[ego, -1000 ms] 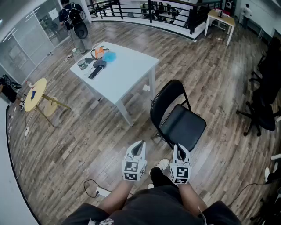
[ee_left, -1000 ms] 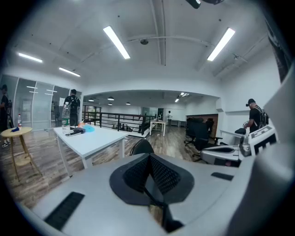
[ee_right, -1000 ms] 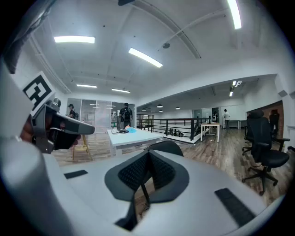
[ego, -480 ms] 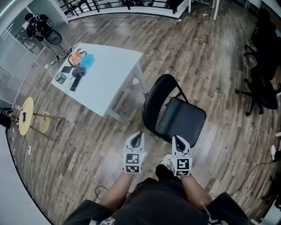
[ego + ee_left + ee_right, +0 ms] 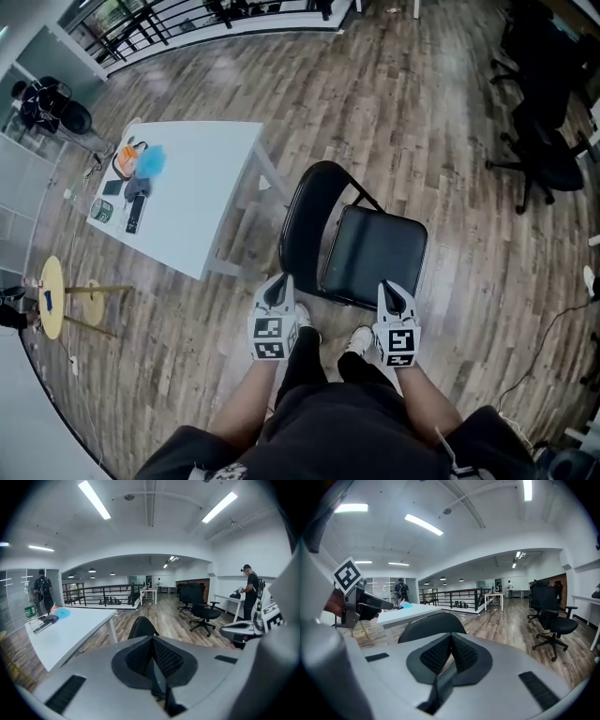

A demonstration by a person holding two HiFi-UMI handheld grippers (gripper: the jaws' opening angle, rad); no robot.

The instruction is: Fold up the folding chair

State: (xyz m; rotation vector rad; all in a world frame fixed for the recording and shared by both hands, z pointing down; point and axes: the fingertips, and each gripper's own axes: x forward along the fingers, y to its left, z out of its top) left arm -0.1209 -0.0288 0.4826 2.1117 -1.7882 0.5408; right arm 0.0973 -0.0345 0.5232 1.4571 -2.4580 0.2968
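Note:
A black folding chair [image 5: 373,251] stands unfolded on the wood floor just in front of me, its curved backrest [image 5: 302,217] to the left of the seat. My left gripper [image 5: 276,291] is shut and empty, held near the backrest's lower left side. My right gripper [image 5: 393,297] is shut and empty too, just short of the seat's near edge. The backrest [image 5: 142,627] peeks over the left gripper's shut jaws, and the backrest [image 5: 431,624] rises behind the right gripper's shut jaws. Neither gripper touches the chair.
A white table [image 5: 192,192] with small items stands left of the chair. Black office chairs [image 5: 544,141] are at the right. A small round yellow table [image 5: 52,295] sits far left. My feet [image 5: 359,342] are below the seat. A person [image 5: 250,590] stands at a desk.
I have stepped closer to the chair; it now sits nearer and more central. Both grippers moved forward and spread apart, coming up to the chair's near edge. Both stayed shut.

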